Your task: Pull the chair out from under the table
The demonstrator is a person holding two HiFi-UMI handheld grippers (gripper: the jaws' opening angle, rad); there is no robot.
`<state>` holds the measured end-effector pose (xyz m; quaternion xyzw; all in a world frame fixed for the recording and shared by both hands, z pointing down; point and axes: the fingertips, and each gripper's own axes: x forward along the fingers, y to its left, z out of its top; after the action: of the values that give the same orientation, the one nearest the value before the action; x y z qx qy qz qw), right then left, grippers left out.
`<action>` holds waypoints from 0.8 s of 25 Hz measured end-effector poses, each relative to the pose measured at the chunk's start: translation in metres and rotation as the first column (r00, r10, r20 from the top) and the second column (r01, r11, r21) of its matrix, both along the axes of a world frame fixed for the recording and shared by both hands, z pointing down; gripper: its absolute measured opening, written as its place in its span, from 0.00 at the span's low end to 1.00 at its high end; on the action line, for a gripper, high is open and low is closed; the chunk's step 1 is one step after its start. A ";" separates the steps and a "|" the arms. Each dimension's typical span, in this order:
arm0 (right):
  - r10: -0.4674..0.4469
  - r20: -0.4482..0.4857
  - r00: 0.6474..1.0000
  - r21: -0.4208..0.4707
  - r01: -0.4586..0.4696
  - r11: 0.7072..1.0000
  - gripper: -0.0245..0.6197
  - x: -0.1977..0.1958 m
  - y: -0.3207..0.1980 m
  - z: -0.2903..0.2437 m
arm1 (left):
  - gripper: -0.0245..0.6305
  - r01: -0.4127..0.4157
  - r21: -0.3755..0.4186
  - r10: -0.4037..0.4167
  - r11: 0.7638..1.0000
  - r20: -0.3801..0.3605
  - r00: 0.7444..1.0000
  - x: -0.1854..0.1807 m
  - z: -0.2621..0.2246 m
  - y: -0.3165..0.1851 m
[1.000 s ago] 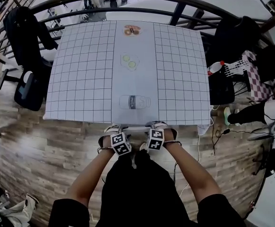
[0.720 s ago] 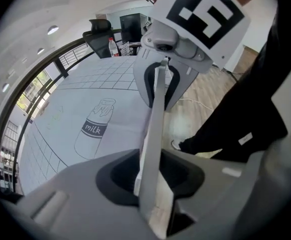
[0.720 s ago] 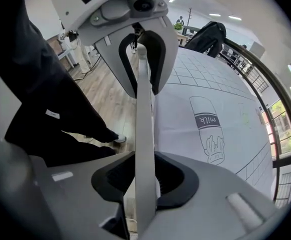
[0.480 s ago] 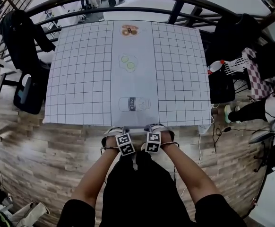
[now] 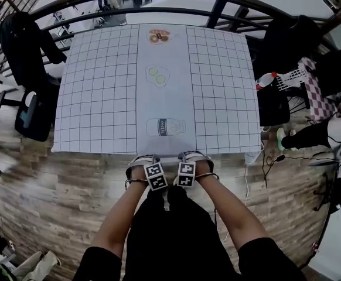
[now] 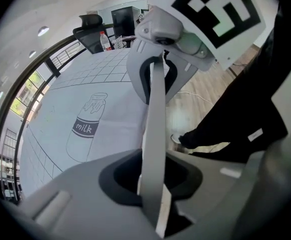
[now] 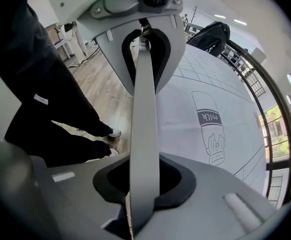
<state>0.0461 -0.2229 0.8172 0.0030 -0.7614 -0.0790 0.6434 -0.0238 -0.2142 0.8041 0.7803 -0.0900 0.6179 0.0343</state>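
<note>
**Desk:** Where's the chair?

**Me:** I see a big square table [image 5: 100, 86] under a white grid-printed cloth. The thin pale grey chair back [image 6: 155, 109] sits tucked at its near edge.

**Desk:** Your 2 grippers?

**Me:** My left gripper [image 6: 150, 181] and right gripper [image 7: 143, 184] have just been closing. Both are clamped on that chair back's top rim, side by side.

Both hands have gone down a little toward the near edge of the table with the white squared cloth [image 5: 97, 92]. The left gripper [image 5: 142, 160] and the right gripper [image 5: 192, 156] were wide open a second ago. Their jaws have just been closing and now hold the thin grey chair back [image 6: 153, 129] between them. The black-and-white marker cubes [image 5: 155, 175] have come nearer to each other.
</note>
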 end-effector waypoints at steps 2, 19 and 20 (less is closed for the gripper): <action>0.008 -0.005 1.000 -0.006 -0.008 1.000 0.15 0.000 0.000 0.000 | 0.17 -0.001 0.008 0.001 1.000 0.000 1.000 0.000 0.000 0.000; 0.028 -0.039 0.999 -0.019 -0.028 0.999 0.15 0.003 0.022 -0.003 | 0.18 0.025 -0.009 -0.025 1.000 -0.013 1.000 0.002 -0.006 0.021; 0.029 -0.038 0.999 -0.018 -0.030 0.999 0.15 0.002 0.023 -0.003 | 0.18 0.022 -0.005 -0.022 1.000 -0.012 1.000 0.002 -0.006 0.022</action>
<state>0.0482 -0.1997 0.8143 0.0068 -0.7496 -0.0626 0.6589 -0.0222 -0.1920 0.7984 0.7828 -0.0968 0.6132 0.0438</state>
